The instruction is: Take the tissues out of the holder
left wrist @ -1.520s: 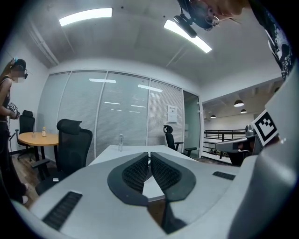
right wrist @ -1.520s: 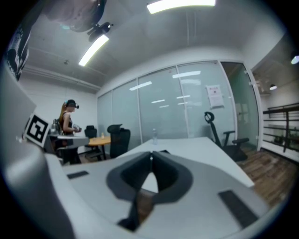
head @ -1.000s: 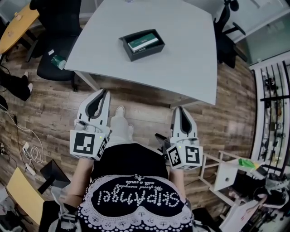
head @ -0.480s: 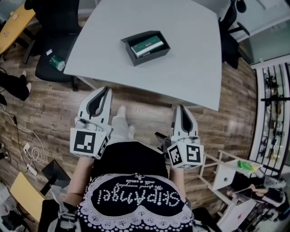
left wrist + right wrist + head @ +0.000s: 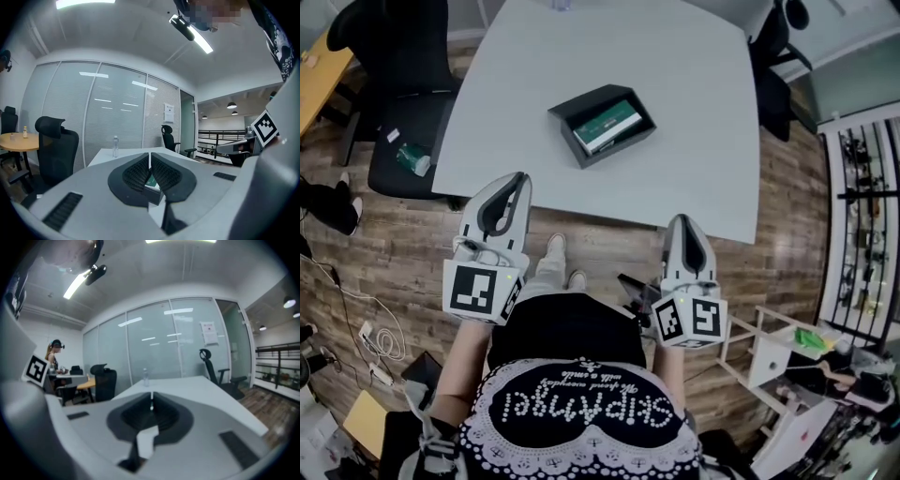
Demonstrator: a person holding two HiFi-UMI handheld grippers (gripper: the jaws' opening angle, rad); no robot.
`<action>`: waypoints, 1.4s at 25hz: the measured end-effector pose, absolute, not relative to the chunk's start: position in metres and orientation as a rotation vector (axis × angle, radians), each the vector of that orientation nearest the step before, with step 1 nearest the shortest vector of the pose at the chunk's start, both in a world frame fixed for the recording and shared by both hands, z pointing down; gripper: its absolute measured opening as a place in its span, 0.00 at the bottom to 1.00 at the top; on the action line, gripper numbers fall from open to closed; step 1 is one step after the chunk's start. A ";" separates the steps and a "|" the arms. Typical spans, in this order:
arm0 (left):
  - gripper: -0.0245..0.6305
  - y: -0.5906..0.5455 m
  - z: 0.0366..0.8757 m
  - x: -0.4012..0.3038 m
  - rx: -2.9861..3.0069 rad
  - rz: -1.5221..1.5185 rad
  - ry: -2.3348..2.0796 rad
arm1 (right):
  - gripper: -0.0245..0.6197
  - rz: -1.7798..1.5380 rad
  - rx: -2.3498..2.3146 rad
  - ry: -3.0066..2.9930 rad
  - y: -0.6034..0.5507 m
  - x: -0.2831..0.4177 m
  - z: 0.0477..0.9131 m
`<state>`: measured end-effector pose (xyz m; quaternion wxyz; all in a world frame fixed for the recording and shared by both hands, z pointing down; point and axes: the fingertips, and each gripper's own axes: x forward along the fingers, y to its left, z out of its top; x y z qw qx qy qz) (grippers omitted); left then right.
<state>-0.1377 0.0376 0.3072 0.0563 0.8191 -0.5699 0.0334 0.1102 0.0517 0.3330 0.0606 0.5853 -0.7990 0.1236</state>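
A black tissue holder (image 5: 581, 111) lies on the white table (image 5: 694, 112), with a green and white tissue pack (image 5: 606, 129) inside it. Both grippers hover at the table's near edge, well short of the holder. My left gripper (image 5: 520, 176) is shut and empty, its tip just over the table edge. In the left gripper view the closed left gripper (image 5: 150, 159) points at the holder (image 5: 153, 191), and a sliver of the pack (image 5: 151, 181) shows below its tips. My right gripper (image 5: 679, 218) is shut and empty, just off the edge. The right gripper (image 5: 151, 401) shows only table ahead.
A black office chair (image 5: 403, 103) with a green bottle (image 5: 411, 159) on its seat stands left of the table, another chair (image 5: 773, 66) at its right. A water bottle (image 5: 115, 146) stands at the table's far end. A white shelf (image 5: 769, 356) is at lower right.
The table and holder have drawn nearer in the head view. Both grippers have come up to the table's near edge, still shut.
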 end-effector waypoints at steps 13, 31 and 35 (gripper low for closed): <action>0.10 0.007 0.320 -0.157 2.518 0.108 -1.643 | 0.09 0.377 1.838 -2.369 0.029 0.087 0.336; 0.10 -0.024 0.333 -0.142 2.464 0.122 -1.649 | 0.09 0.430 1.801 -2.328 0.003 0.108 0.350; 0.10 -0.040 0.332 -0.136 2.432 0.125 -1.687 | 0.09 0.424 1.758 -2.359 -0.022 0.115 0.348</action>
